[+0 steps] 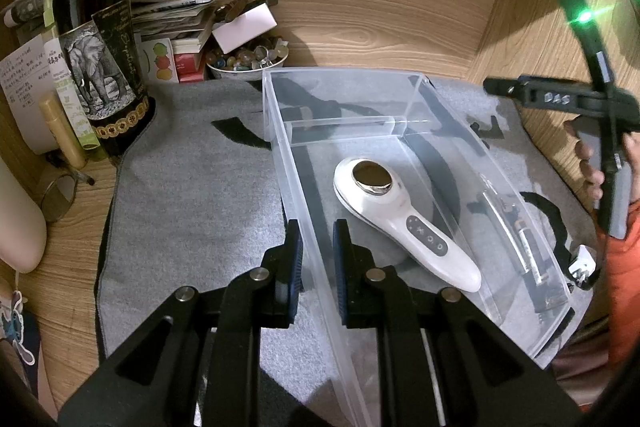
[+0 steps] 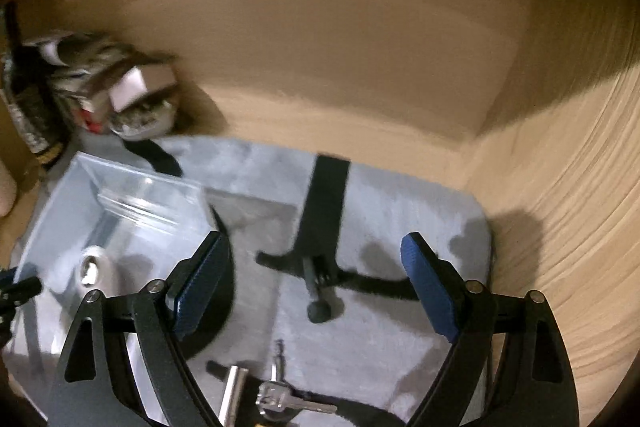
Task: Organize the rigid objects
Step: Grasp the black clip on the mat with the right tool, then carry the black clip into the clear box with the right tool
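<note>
Wine bottle point(image 1: 96, 39) and pebble bowl point(image 1: 248, 61) behind bin point(image 1: 280, 131).

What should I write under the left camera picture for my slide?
Left tongs clamp the clear bin's wall; a white massager lies inside, on a grey mat.

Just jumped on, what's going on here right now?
A person is sorting items into a clear bin on a grey mat. The left gripper is clamped on the bin's near wall, steadying it. A white handheld device already lies inside. The right gripper is open and empty, hovering over the mat beside the bin, with keys and a small black tool below it.
</note>
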Available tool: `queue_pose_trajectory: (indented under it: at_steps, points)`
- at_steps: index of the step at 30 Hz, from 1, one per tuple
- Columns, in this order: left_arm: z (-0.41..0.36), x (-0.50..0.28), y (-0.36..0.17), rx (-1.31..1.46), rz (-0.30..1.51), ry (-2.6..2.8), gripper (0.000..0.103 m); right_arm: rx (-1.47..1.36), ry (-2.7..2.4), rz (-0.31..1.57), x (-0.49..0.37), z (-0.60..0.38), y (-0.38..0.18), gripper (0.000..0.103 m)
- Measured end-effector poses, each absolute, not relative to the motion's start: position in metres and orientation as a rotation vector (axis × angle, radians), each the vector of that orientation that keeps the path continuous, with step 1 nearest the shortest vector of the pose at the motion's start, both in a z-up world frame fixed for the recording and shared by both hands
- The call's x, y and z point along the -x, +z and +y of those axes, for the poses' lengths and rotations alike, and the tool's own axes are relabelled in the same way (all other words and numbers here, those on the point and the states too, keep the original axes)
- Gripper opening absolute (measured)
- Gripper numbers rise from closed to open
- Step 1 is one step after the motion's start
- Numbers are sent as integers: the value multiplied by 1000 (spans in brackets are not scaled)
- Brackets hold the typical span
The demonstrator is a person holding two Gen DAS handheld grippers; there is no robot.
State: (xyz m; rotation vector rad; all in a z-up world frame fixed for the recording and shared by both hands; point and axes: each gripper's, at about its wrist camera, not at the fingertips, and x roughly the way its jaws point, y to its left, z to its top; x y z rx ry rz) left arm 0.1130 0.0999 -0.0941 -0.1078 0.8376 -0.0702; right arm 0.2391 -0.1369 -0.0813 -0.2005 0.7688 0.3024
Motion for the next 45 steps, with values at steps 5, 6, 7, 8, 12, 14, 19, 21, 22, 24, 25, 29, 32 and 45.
queue_pose_trajectory:
  at_steps: [5, 6, 7, 8, 12, 14, 19, 21, 22, 24, 25, 29, 32, 45]
  points:
    - [99, -113, -94, 103, 837, -68, 13, 179, 284, 882, -259, -142, -114, 87]
    - [99, -113, -94, 102, 837, -68, 13, 186, 290, 908, -264, -140, -120, 87]
    - [99, -113, -94, 102, 837, -68, 13, 191, 298, 931, -267, -139, -126, 86]
    - [98, -113, -94, 101, 837, -68, 13, 194, 300, 944, -270, -138, -129, 86]
    - [98, -113, -94, 102, 837, -69, 13, 189, 313, 991, -279, -137, -142, 81]
    - [99, -113, -94, 105, 836, -71, 13, 180, 317, 1017, -284, -137, -147, 70]
    - [99, -112, -94, 105, 836, -72, 13, 149, 331, 1047, -289, -139, -157, 43]
    - [99, -112, -94, 106, 836, -72, 13, 147, 335, 1057, -287, -138, -155, 24]
    - [99, -113, -94, 107, 836, -71, 13, 146, 336, 1054, -287, -138, -153, 23]
    - [98, -112, -94, 108, 836, -72, 13, 154, 335, 1034, -286, -135, -151, 23]
    - [98, -112, -94, 109, 836, -72, 13, 157, 337, 1023, -284, -134, -149, 23]
    - [98, -112, -94, 107, 837, -71, 13, 152, 349, 986, -274, -134, -139, 23]
    - [98, -113, -94, 106, 837, -72, 13, 138, 365, 951, -267, -131, -125, 23]
    - [98, -113, -94, 102, 838, -71, 13, 166, 474, 750, -211, -115, -52, 23]
